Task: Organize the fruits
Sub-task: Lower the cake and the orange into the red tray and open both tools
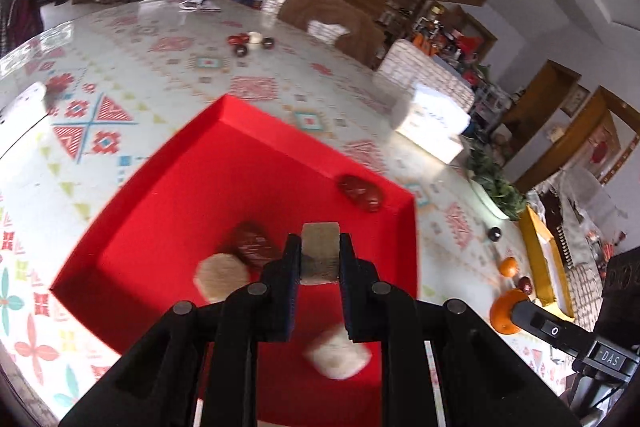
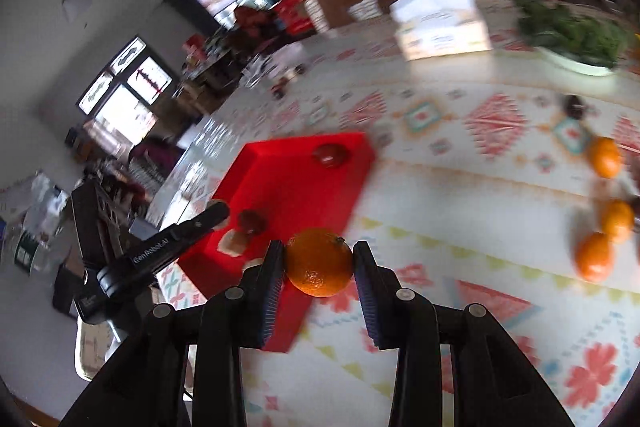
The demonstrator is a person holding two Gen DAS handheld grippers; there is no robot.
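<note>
My left gripper [image 1: 320, 251] is shut on a pale beige block [image 1: 320, 247] and hangs over the red tray [image 1: 168, 211]. In the tray lie two more beige pieces [image 1: 220, 277] [image 1: 338, 355] and two dark red dates [image 1: 254, 243] [image 1: 360, 193]. My right gripper [image 2: 319, 259] is shut on an orange [image 2: 320, 263], just beside the red tray [image 2: 288, 183] at its near corner. The left gripper [image 2: 160, 251] shows in the right wrist view, at the tray's left side. Three loose oranges [image 2: 606, 157] [image 2: 618, 221] [image 2: 594, 257] lie on the patterned table to the right.
A white box [image 2: 440, 21] and a bowl of greens [image 2: 576, 35] stand at the table's far side. A yellow tray [image 1: 546, 259] sits at the right edge. A small cluster of dates and a white piece [image 1: 250, 43] lies far across the table. A dark date [image 1: 495, 234] lies near the oranges.
</note>
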